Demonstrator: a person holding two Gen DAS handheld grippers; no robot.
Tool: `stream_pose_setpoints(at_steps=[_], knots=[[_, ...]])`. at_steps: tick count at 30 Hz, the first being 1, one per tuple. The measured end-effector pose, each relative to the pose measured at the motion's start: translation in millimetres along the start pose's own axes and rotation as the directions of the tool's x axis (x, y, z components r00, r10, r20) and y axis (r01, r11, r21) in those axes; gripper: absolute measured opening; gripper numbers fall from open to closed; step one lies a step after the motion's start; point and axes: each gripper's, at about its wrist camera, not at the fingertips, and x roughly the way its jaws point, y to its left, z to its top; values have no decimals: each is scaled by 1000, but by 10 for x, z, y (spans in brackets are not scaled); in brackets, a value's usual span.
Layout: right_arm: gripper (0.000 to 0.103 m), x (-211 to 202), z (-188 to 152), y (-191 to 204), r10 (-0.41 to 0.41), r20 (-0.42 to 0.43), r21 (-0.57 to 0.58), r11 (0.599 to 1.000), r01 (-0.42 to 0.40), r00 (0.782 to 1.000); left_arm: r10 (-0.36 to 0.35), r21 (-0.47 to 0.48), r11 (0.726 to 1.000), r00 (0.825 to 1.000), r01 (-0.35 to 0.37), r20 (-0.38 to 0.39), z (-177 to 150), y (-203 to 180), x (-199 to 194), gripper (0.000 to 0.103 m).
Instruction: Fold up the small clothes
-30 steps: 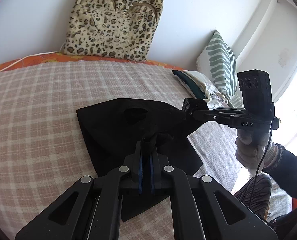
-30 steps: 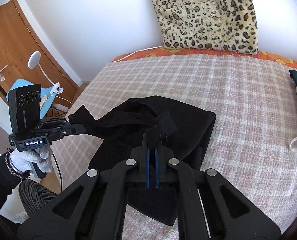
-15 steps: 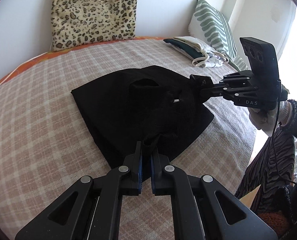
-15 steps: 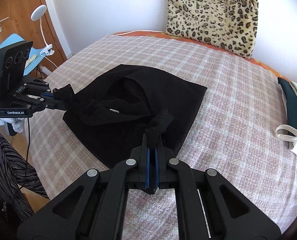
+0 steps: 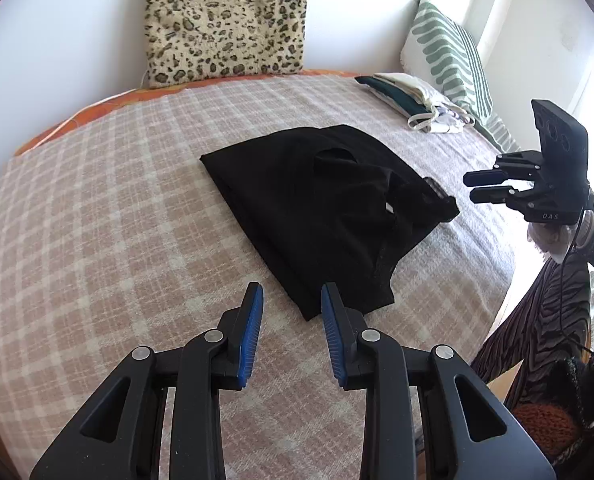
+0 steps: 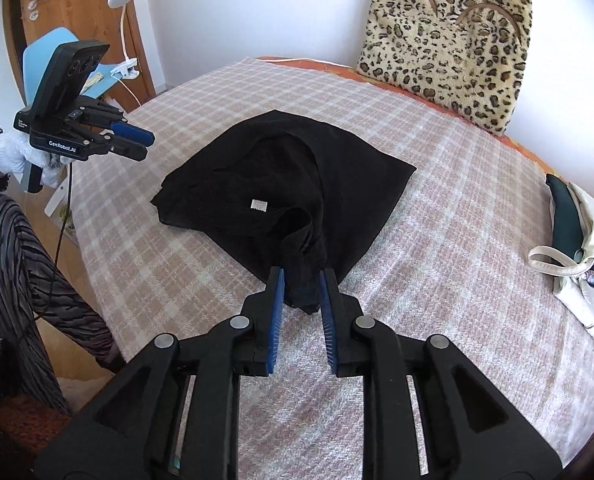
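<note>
A small black garment (image 5: 329,208) lies folded over on the checked bed cover (image 5: 97,240); it also shows in the right wrist view (image 6: 289,192) with a white label facing up. My left gripper (image 5: 291,294) is open and empty, just short of the garment's near corner; it also shows in the right wrist view (image 6: 139,142), off the bed's left edge. My right gripper (image 6: 301,276) is open, its jaws either side of the garment's near corner without pinching it; it also shows in the left wrist view (image 5: 479,188), apart from the cloth.
A leopard-print cushion (image 5: 225,20) leans on the far wall. A striped pillow (image 5: 449,56) and a pile of folded clothes (image 5: 413,100) lie at the bed's right end. A door and clip lamp (image 6: 123,4) stand left of the bed. The person's striped trousers (image 6: 21,256) are at the bed edge.
Both grippers have opened and let go of the black garment, which now lies on the bed. Both have drawn back from it.
</note>
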Motion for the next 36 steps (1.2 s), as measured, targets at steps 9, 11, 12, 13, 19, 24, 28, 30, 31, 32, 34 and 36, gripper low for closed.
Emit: stream_pose_setpoints(at_steps=[9, 11, 12, 13, 19, 24, 28, 30, 31, 32, 34, 36], knots=[[37, 410, 114, 70, 68, -32, 66, 996, -66, 997, -78, -143, 986, 996, 83, 39, 260, 2, 292, 36], [37, 538, 15, 187, 48, -123, -9, 999, -50, 991, -62, -156, 986, 998, 66, 30, 263, 22, 362, 37], [37, 568, -45, 230, 38, -160, -45, 998, -46, 986, -57, -170, 983, 998, 61, 28, 269, 55, 389, 37], [37, 559, -93, 250, 38, -181, -67, 996, -51, 983, -53, -193, 980, 998, 59, 32, 277, 107, 398, 38], [37, 238, 86, -226, 143, -10, 163, 977, -139, 990, -94, -400, 907, 989, 131, 112, 431, 575, 469, 38], [37, 430, 339, -915, 120, 113, 447, 881, -159, 986, -111, -487, 857, 984, 167, 141, 595, 772, 669, 38], [37, 771, 413, -1304, 131, 134, 598, 780, -185, 982, -137, -517, 834, 980, 193, 146, 657, 818, 817, 38], [37, 933, 425, -1432, 141, 130, 640, 744, -192, 981, -158, -525, 824, 976, 212, 147, 685, 838, 882, 38], [37, 997, 431, -1474, 141, 124, 652, 734, -188, 982, -160, -526, 823, 976, 213, 144, 695, 839, 908, 38], [37, 1063, 450, -1511, 143, 117, 660, 728, -184, 983, -161, -525, 824, 977, 212, 142, 703, 841, 927, 37], [37, 1176, 489, -1563, 150, 105, 664, 726, -181, 983, -171, -527, 821, 975, 221, 142, 716, 861, 951, 36], [37, 1252, 510, -1570, 162, 98, 663, 725, -186, 982, -177, -535, 812, 972, 234, 156, 730, 895, 950, 36]])
